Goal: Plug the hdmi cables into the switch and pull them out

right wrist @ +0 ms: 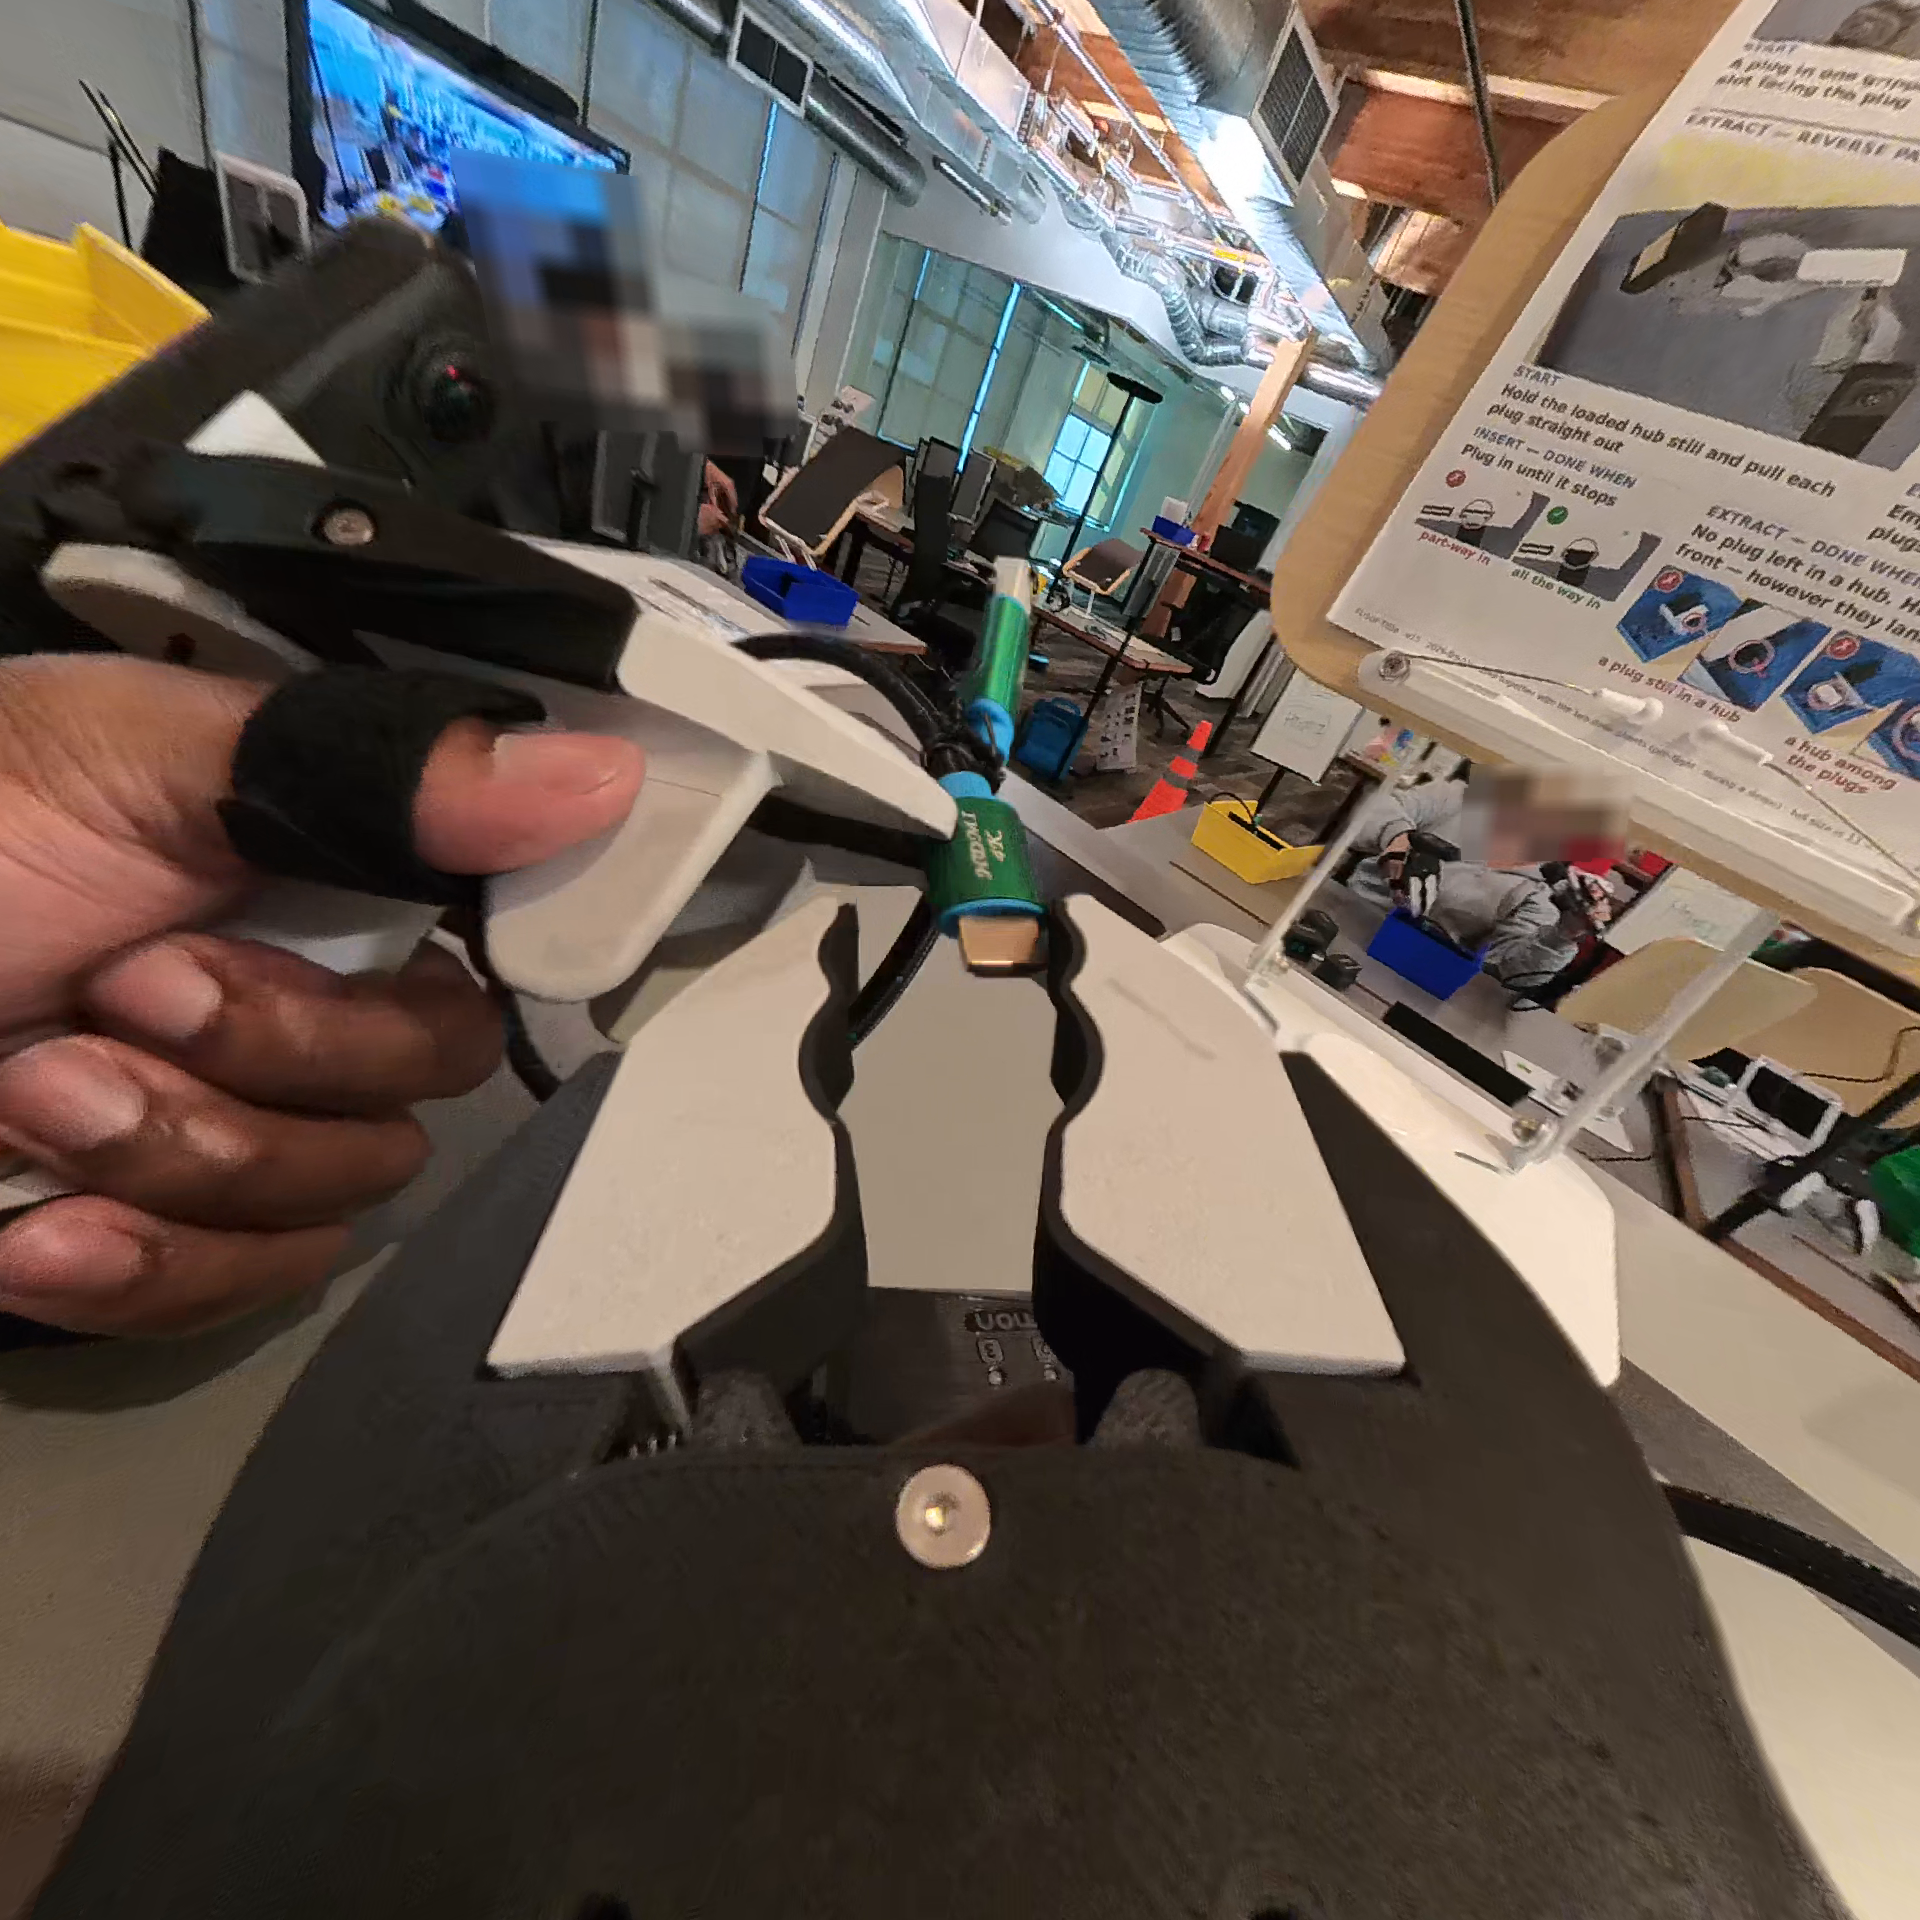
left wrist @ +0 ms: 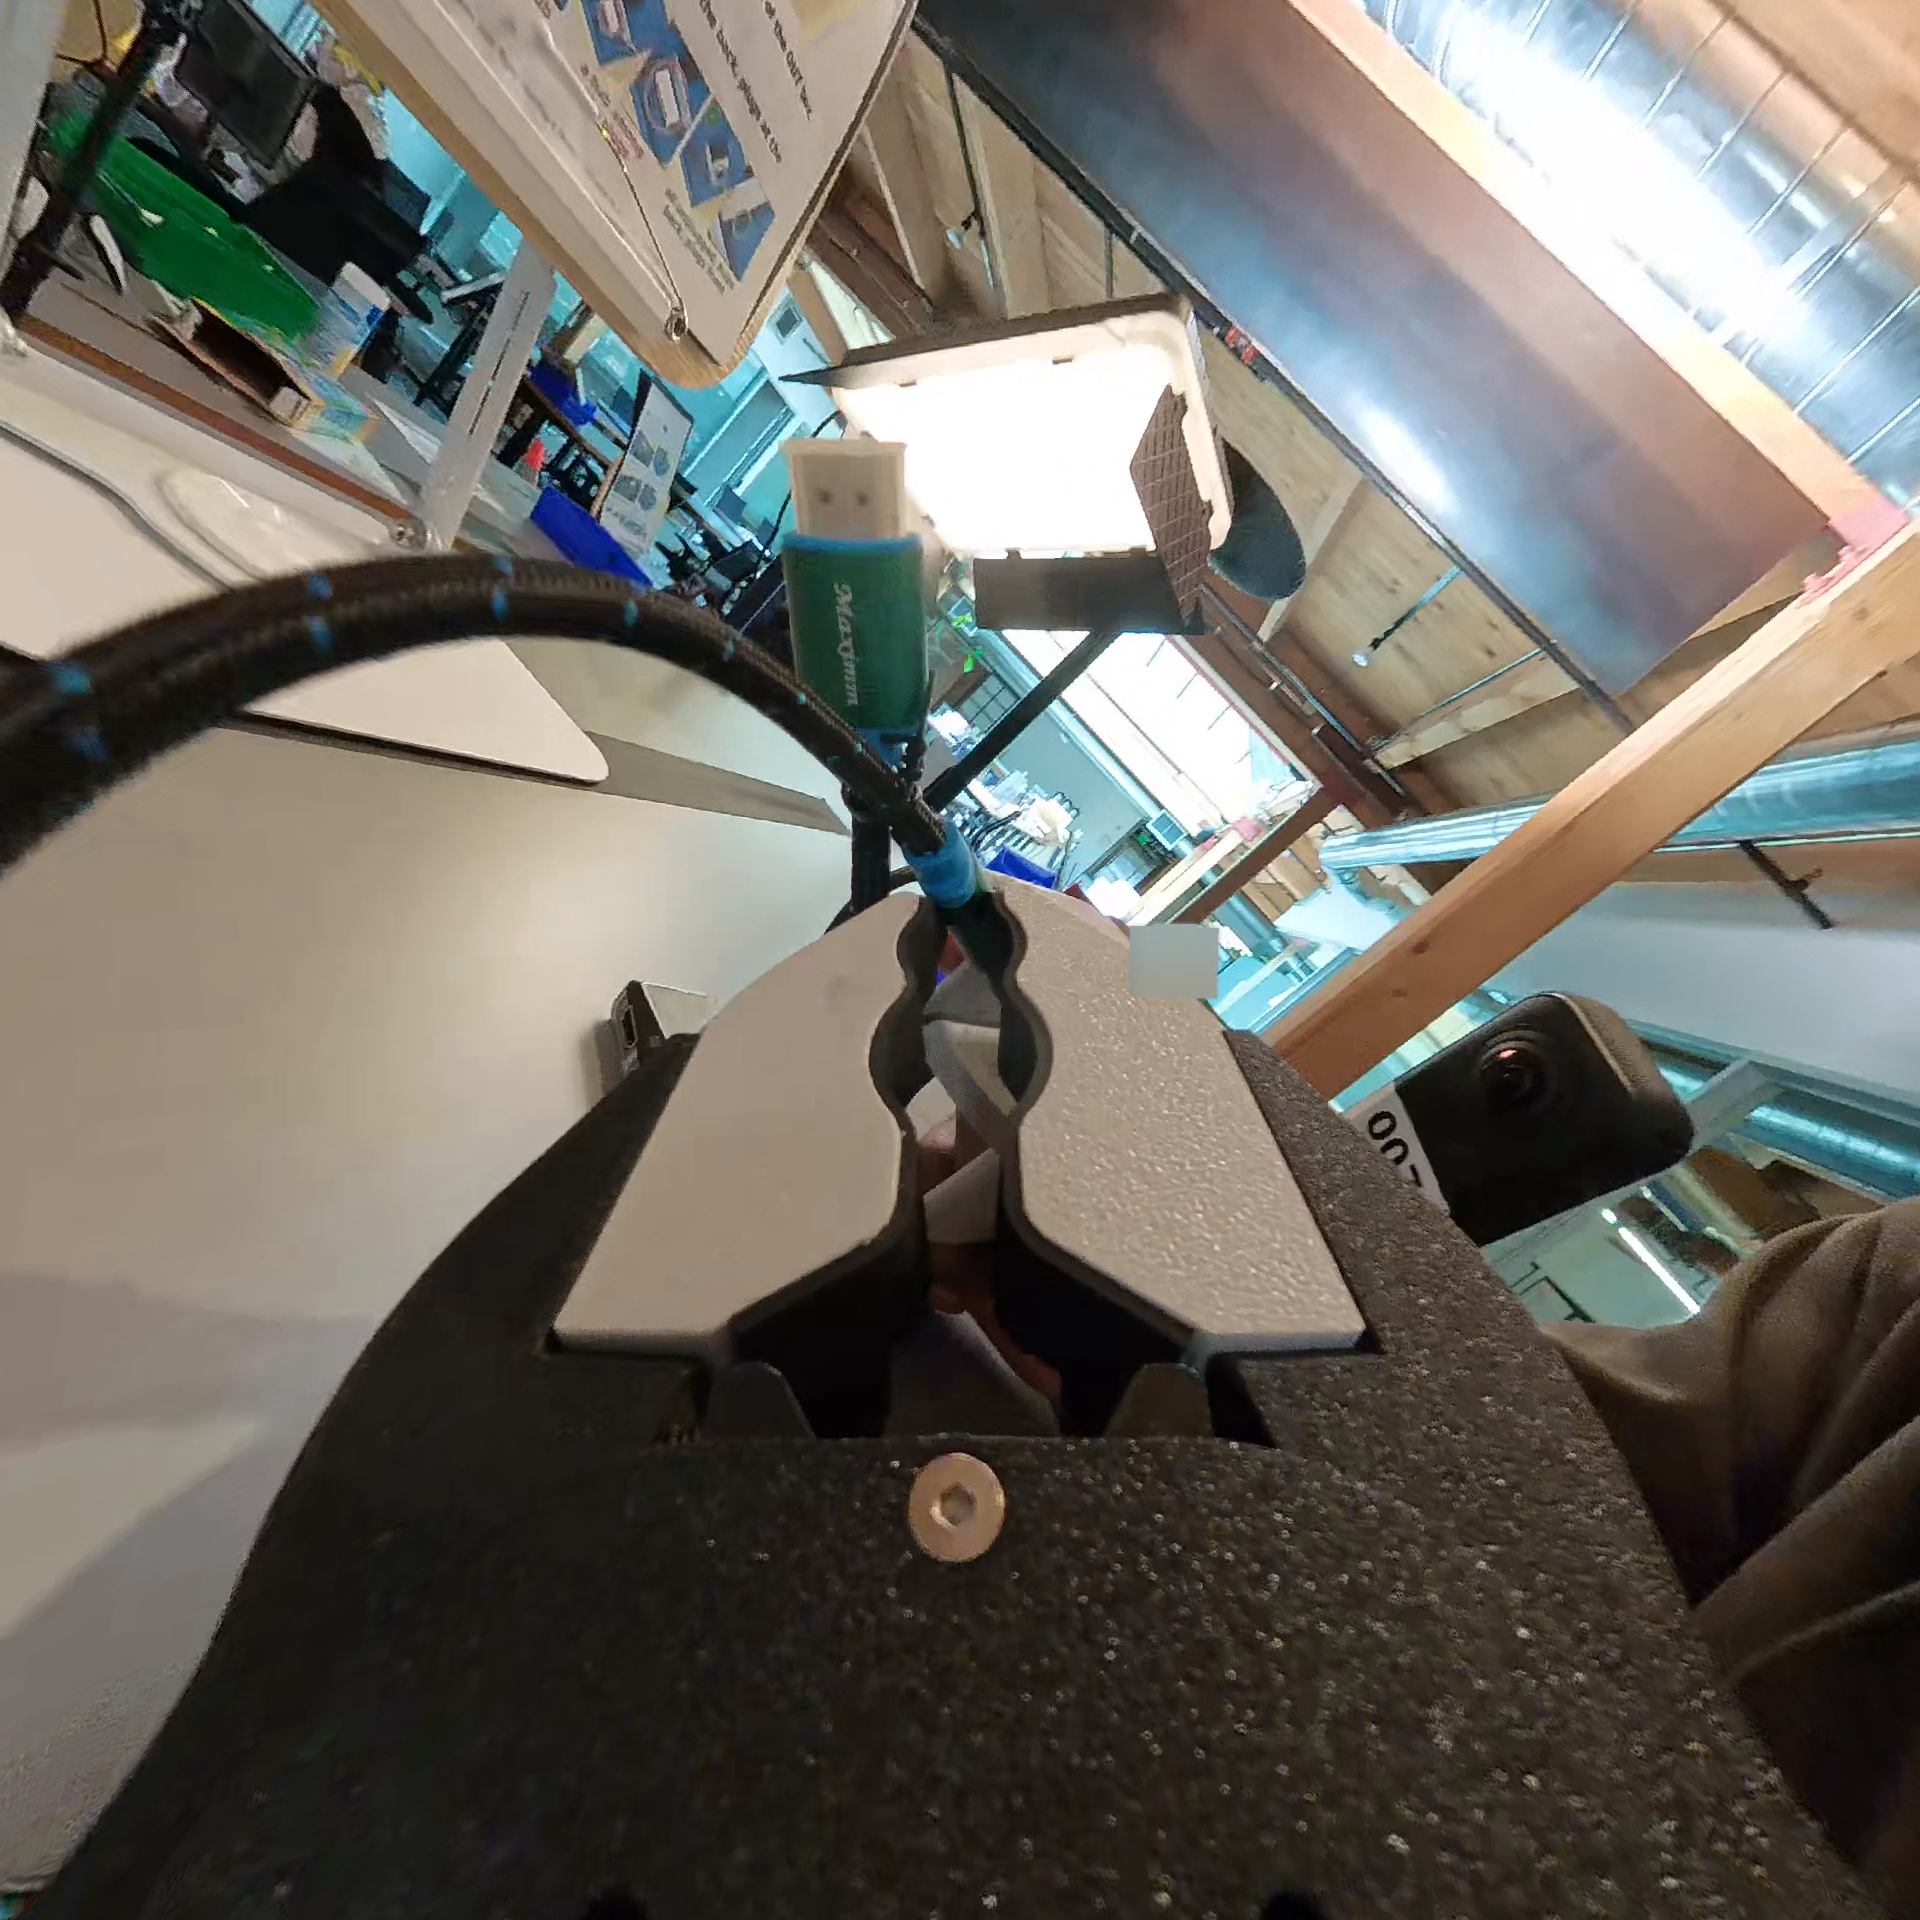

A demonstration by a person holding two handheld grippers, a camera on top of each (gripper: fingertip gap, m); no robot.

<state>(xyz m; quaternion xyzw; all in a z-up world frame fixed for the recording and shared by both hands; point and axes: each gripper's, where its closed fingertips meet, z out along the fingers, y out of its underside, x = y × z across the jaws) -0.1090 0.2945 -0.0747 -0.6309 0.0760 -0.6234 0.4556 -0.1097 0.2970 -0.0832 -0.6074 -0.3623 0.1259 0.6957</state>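
Left to right in the right wrist view: a hand (right wrist: pixel 208 987) working the left gripper (right wrist: pixel 951 821), jaws clenched on the braided cable (left wrist: pixel 312 623) behind one of two green plugs (right wrist: pixel 987 873), that plug's gold tip hanging between the right gripper's (right wrist: pixel 951 935) released jaws above the tabletop (right wrist: pixel 1766 1403), an instruction board (right wrist: pixel 1662 468) beyond.

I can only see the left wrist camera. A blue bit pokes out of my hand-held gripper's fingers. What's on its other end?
Observer: A second green plug. Its gold tip points toward the right hand-held gripper.
Operator: Is that one squeezing it?
Observer: No. Its jaws are open, and the tip sits between the fingertips, closer to one finger.
Operator: Who's holding my hand-held gripper?
Observer: A hand with a black thumb sleeve, with the thumb pressed on the white lever of the left hand-held gripper.
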